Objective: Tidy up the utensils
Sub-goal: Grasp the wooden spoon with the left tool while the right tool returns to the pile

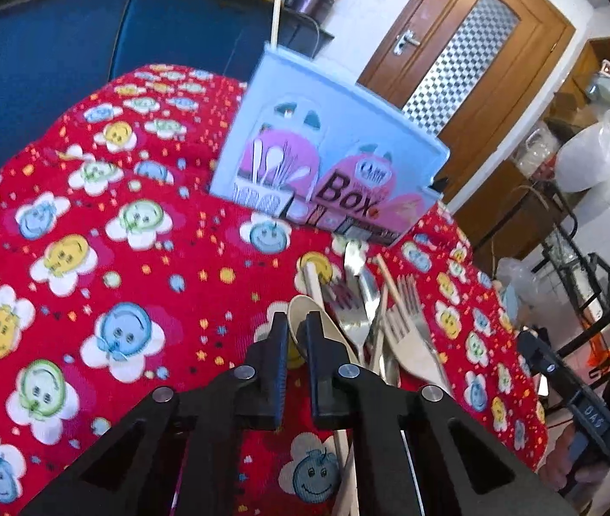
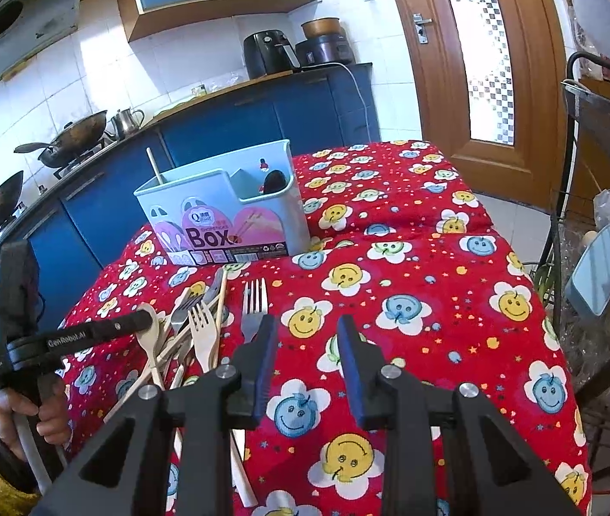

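A light blue utensil box (image 1: 331, 146) (image 2: 227, 210) stands upright at the back of the red smiley tablecloth (image 2: 412, 301). One chopstick (image 2: 154, 165) sticks out of its left compartment and a dark utensil (image 2: 274, 180) shows in the right one. In front of it lies a loose pile: a wooden spoon (image 1: 305, 314) (image 2: 153, 335), a wooden fork (image 1: 412, 335) (image 2: 204, 327), a metal fork (image 2: 254, 301), a metal spoon (image 1: 354, 258) and chopsticks. My left gripper (image 1: 296, 322) (image 2: 143, 320) is shut on the wooden spoon's bowl. My right gripper (image 2: 307, 327) hangs open over bare cloth, just right of the metal fork.
The table drops off at the left and right edges. Blue kitchen cabinets (image 2: 90, 215) with woks (image 2: 77, 133) run behind and to the left. A black wire rack (image 2: 606, 172) with bags stands close on the right. A hand (image 2: 25, 413) holds the left gripper's handle.
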Action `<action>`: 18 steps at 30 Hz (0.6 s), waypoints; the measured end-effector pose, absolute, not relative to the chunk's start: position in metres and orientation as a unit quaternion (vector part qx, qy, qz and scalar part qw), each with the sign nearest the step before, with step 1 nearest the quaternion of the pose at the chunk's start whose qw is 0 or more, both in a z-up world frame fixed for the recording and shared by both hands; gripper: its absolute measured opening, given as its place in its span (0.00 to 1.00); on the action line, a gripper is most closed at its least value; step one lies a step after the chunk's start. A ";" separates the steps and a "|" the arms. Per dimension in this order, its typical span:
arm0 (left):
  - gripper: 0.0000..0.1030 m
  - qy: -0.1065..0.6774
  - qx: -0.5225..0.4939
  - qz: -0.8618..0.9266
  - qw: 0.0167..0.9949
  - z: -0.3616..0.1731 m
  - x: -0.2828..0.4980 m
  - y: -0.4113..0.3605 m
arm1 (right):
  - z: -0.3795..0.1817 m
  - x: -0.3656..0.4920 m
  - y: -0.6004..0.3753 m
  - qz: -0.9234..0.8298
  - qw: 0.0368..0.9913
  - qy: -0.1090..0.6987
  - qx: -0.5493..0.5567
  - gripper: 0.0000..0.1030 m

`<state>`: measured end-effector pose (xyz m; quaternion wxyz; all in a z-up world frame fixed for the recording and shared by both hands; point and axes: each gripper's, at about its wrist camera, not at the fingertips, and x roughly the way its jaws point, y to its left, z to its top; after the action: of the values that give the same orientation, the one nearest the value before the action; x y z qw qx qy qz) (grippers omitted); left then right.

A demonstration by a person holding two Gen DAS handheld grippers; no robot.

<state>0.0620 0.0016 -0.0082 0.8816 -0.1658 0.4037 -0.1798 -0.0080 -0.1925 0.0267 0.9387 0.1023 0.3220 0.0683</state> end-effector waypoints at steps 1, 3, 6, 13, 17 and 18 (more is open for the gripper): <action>0.06 0.396 -0.167 -0.180 0.885 -0.003 0.061 0.005 | 0.027 -0.008 -0.191 0.068 0.939 0.323 0.100 0.30; 0.05 0.381 -0.166 -0.178 0.892 0.007 0.060 0.010 | 0.029 -0.007 -0.188 0.070 0.938 0.325 0.096 0.30; 0.04 0.359 -0.159 -0.176 0.903 0.024 0.058 0.018 | 0.032 -0.006 -0.182 0.077 0.937 0.328 0.090 0.30; 0.04 0.307 -0.159 -0.166 0.924 0.062 0.049 0.042 | 0.029 0.001 -0.163 0.088 0.929 0.351 0.078 0.30; 0.04 0.279 -0.139 -0.156 0.937 0.079 0.041 0.049 | 0.029 0.003 -0.152 0.097 0.924 0.364 0.068 0.30; 0.04 0.272 -0.131 -0.152 0.941 0.082 0.039 0.050 | 0.028 0.004 -0.149 0.100 0.922 0.368 0.065 0.30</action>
<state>0.0388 0.0502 0.0824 0.9413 -0.1306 0.2715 -0.1520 0.0042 -0.1490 0.0281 0.9223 0.0646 0.3675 0.1004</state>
